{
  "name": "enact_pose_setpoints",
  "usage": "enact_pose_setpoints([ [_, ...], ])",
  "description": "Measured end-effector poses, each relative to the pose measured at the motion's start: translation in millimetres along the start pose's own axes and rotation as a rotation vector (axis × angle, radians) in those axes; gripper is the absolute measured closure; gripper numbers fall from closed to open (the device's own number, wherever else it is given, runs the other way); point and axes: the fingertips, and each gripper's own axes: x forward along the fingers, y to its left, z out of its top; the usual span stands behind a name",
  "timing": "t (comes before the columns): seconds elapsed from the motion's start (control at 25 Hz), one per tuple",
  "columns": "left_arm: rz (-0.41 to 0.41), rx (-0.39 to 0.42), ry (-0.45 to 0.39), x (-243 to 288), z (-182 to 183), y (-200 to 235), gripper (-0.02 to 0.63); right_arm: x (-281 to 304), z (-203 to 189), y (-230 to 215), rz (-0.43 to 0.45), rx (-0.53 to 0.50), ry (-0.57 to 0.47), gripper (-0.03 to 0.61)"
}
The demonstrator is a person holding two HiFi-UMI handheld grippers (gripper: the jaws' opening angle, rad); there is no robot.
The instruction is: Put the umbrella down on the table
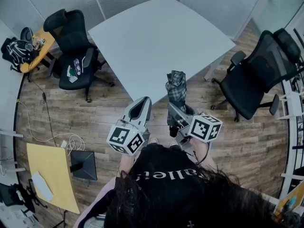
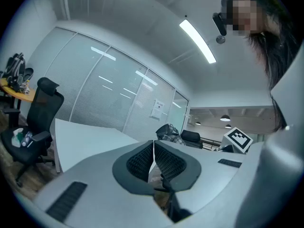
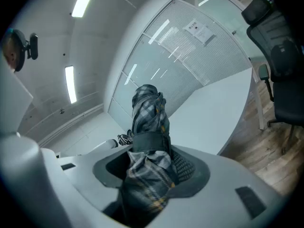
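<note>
My right claw (image 3: 149, 167) grasps the folded umbrella (image 3: 149, 113) near the table (image 1: 156, 37) edge; released early, it could drop to the floor (image 1: 104, 122); left claw (image 2: 153, 158) clenched, empty.

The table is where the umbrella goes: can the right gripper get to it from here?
Probably yes: the right gripper, shut on the umbrella, is at the near edge of the table; nothing stands between.

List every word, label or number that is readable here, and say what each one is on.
White lettering on the person's black top: partly covered, not legible.
Paper notice on the glass wall: print too small to read.
Marker cubes: black-and-white square patterns only, no letters or numbers.
</note>
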Motion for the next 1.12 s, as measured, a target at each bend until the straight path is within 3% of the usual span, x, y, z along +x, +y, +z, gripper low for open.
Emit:
enact_pose_setpoints([
  [1.12, 0.094, -0.030, 0.020, 48, -38, -55, 0.588, -56, 36, -79, 0.051, 0.036, 0.049, 0.357],
])
